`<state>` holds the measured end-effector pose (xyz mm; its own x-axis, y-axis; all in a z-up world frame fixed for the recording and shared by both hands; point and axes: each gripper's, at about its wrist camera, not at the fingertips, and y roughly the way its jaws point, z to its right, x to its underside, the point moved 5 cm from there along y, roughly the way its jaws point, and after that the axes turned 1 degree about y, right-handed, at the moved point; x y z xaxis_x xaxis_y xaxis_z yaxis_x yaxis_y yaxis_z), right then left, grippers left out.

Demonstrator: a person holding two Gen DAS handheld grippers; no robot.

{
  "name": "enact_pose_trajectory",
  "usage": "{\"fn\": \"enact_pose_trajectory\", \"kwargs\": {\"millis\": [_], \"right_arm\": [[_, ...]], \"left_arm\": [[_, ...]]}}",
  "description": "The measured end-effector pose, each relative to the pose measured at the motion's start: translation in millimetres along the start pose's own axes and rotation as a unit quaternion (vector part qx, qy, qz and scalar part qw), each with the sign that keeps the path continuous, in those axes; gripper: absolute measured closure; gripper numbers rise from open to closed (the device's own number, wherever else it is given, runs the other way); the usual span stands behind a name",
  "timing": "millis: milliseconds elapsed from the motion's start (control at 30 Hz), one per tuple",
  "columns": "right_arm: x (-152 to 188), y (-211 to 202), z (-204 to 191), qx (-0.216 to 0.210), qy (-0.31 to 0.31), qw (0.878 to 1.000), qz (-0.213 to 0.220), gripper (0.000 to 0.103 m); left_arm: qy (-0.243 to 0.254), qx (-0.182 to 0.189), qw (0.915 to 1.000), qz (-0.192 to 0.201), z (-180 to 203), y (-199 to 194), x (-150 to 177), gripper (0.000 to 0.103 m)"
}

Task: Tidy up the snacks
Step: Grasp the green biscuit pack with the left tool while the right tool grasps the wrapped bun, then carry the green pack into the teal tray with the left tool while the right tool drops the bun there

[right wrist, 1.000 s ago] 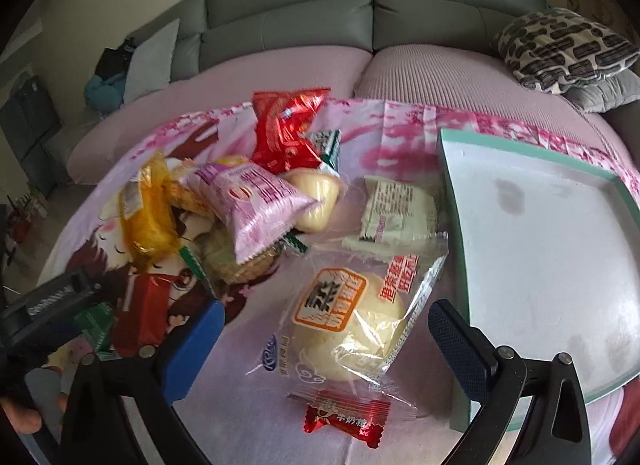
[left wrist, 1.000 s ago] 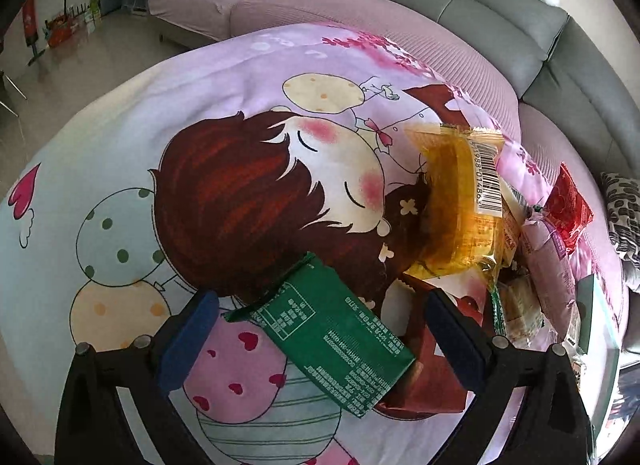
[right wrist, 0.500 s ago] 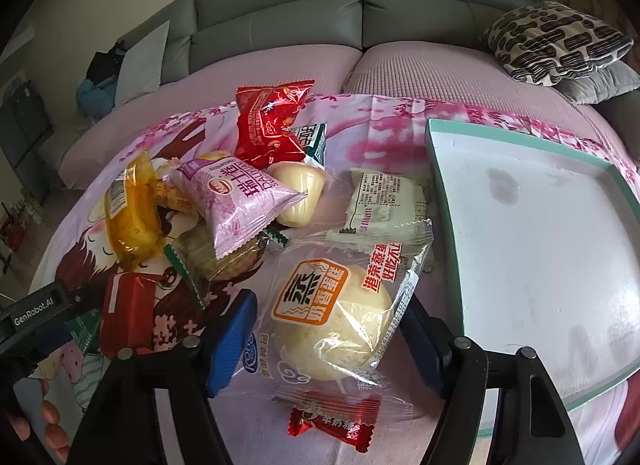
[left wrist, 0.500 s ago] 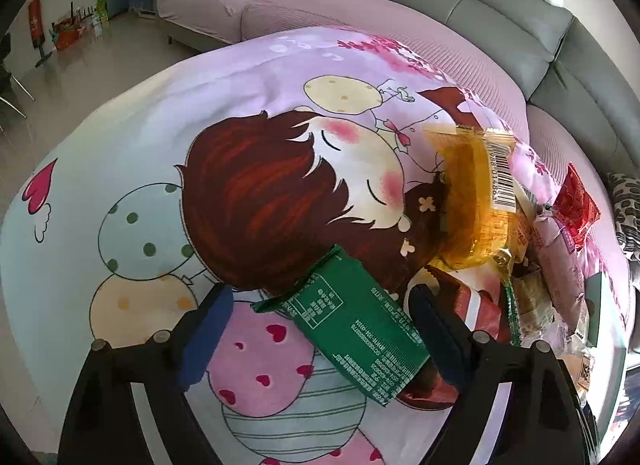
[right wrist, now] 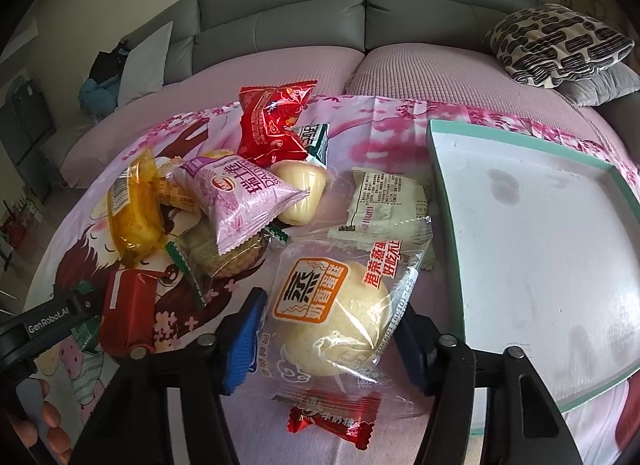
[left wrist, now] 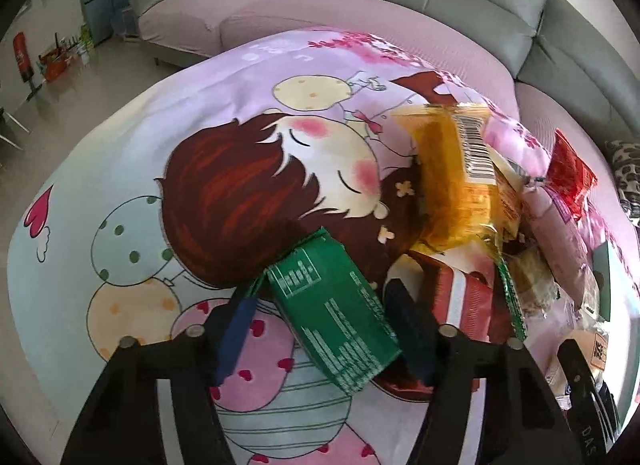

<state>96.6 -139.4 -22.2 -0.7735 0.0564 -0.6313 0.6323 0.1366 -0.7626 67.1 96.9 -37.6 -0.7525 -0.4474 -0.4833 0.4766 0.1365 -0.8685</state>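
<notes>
Snacks lie piled on a cartoon-print cloth (left wrist: 200,193). My left gripper (left wrist: 324,329) has closed in on both sides of a green packet (left wrist: 336,317), its blue pads touching the packet's edges. A red box (left wrist: 460,305) and a yellow packet (left wrist: 456,185) lie just right of it. My right gripper (right wrist: 332,341) has closed around a clear-wrapped steamed cake (right wrist: 340,321), pads against the wrapper. A small red candy (right wrist: 328,421) lies below it. The white tray with a teal rim (right wrist: 444,201) is to the right.
In the right wrist view, a pink packet (right wrist: 244,201), a red bag (right wrist: 272,121), a pudding cup (right wrist: 300,189) and a white wrapped cake (right wrist: 388,201) lie behind the steamed cake. A grey sofa (right wrist: 320,13) and patterned cushion (right wrist: 556,45) are behind.
Both grippers have narrowed from wide open. The left one moved in onto the green packet; the right one moved in onto the steamed cake.
</notes>
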Motion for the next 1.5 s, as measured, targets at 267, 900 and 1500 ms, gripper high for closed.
{"fn": "enact_pose_trajectory", "kwargs": {"millis": [267, 900, 1500], "right_arm": [[0.5, -4.5, 0.9, -0.008, 0.001, 1.0, 0.009, 0.047], [-10.2, -34.9, 6.2, -0.017, 0.006, 0.999, 0.052, 0.051], [-21.0, -56.4, 21.6, -0.013, 0.011, 0.997, 0.081, 0.051]], "left_arm": [[-0.012, 0.02, 0.9997, 0.01, -1.7, -3.1, -1.2, 0.051], [-0.017, 0.033, 0.9984, 0.043, -5.8, -22.6, -11.2, 0.06], [0.015, 0.078, 0.9917, 0.101, 25.6, -70.0, -23.7, 0.06]]}}
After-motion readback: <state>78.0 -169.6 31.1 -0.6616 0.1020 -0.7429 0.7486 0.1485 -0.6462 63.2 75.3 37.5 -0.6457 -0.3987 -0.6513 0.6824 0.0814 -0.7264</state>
